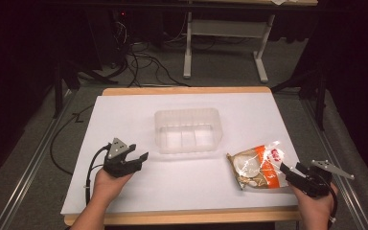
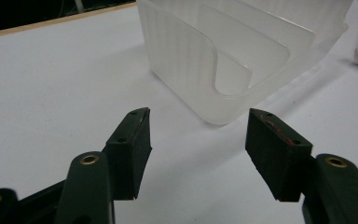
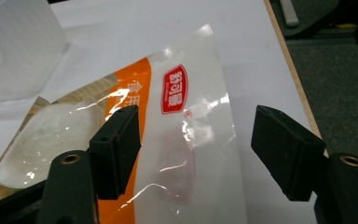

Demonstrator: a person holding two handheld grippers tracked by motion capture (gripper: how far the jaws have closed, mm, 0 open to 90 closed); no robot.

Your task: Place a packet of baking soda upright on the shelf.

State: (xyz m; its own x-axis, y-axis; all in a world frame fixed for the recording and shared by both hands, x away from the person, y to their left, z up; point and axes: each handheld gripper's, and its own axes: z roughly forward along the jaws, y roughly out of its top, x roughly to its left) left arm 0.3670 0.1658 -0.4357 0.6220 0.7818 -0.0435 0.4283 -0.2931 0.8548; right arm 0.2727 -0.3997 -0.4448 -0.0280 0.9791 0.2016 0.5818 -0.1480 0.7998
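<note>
Black pads of my right claw (image 3: 196, 154) stand wide and empty over the snack bag (image 3: 135, 140), lying flat near the table's (image 1: 139, 191) right front edge: light, crinkly and slippery, best pinched along its sealed clear margin.

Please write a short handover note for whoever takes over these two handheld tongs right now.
Left tongs: open, holding nothing, aimed at the translucent rectangular plastic container mid-table.
Right tongs: open, jaws on either side of the clear-and-orange plastic food packet, not pressing it.
Done: nothing is inside the container.
Left: probably grip the packet, lying flat near the table's right edge, and put it into the container.
</note>
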